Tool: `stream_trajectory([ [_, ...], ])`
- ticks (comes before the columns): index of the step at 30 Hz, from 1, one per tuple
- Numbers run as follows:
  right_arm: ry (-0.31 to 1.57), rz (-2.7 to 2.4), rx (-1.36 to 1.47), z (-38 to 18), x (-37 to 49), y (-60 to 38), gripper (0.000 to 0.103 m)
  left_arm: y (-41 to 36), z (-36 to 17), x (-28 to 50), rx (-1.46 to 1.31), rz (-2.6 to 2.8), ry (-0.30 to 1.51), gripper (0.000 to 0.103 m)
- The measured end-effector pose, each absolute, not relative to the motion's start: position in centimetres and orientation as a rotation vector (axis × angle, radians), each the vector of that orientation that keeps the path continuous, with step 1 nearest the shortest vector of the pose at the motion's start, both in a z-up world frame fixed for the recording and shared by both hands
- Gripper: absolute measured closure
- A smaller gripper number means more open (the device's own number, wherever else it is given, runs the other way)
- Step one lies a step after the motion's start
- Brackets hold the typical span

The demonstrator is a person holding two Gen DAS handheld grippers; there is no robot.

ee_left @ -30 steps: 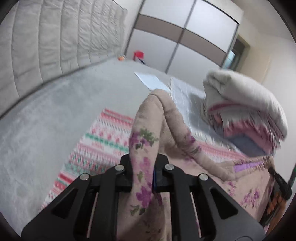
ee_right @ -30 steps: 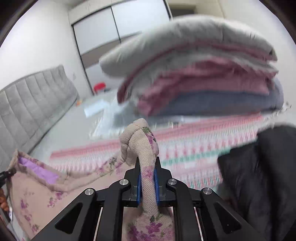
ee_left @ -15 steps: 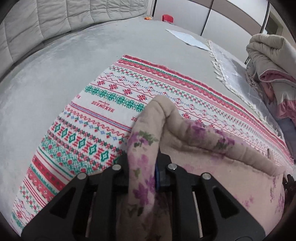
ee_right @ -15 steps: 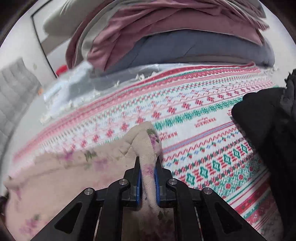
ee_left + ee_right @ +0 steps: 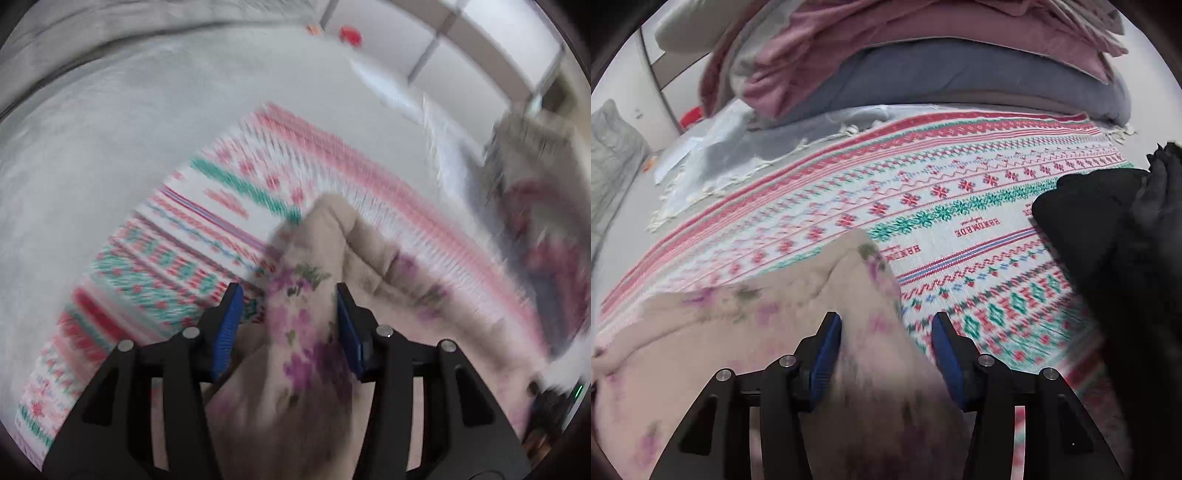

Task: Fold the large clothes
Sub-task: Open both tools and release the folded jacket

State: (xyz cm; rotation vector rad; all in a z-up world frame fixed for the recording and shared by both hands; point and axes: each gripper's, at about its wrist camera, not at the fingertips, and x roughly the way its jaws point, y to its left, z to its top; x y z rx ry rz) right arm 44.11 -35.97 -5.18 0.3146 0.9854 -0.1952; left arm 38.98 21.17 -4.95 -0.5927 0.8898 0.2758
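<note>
Both grippers, left [image 5: 287, 308] and right [image 5: 886, 338], have jaws opening around the floral garment [image 5: 310, 332]. It lies on a patterned blanket [image 5: 960, 206]. Beyond the blanket sits folded bedding [image 5: 923, 66]; a black garment [image 5: 1115, 258] overlaps the blanket's right edge.

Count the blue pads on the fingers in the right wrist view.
2. One blue pad lies against the floral garment on the left; the other stands clear of it on the right, above the patterned blanket.

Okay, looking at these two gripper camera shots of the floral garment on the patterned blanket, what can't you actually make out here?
- Floral garment: its full shape, cut off by the bottom edge and the left gripper in the left wrist view.
- Patterned blanket: print motion-blurred in that view.
- Black item: cut by the right wrist view's edge, unidentifiable.
- Red object: too small, blurred.
</note>
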Motion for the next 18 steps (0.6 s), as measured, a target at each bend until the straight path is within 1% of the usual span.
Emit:
stream_trajectory([
  [1,0.921,-0.165,0.376,-2.9,42.0,-36.5,0.050,21.6,-3.6,37.6,-0.615,0.280,0.854,0.051],
  [3,0.831,-0.107,0.463,0.2,37.6,-37.0,0.041,21.5,-0.9,34.2,-0.594,0.274,0.817,0.049],
  [4,0.817,-0.089,0.482,0.8,36.0,-37.0,0.033,21.0,-0.1,32.6,-0.574,0.262,0.819,0.048],
  [5,0.813,-0.061,0.500,1.4,33.6,-36.8,0.030,20.2,0.5,30.8,-0.559,0.242,0.821,0.048],
  [7,0.848,-0.030,0.512,1.3,30.0,-36.4,0.030,18.2,1.2,27.2,-0.555,0.181,0.822,0.043],
  [11,0.880,-0.035,0.565,-0.9,23.8,-35.1,0.030,12.6,0.7,22.2,-0.515,0.107,0.846,0.042],
  [14,0.905,0.026,0.512,-2.2,22.3,-32.7,0.030,8.3,-1.0,21.4,-0.454,0.027,0.884,0.042],
  [18,0.877,0.007,0.371,-3.6,21.8,-30.4,0.030,6.9,-4.9,22.0,-0.392,0.138,0.885,0.042],
])
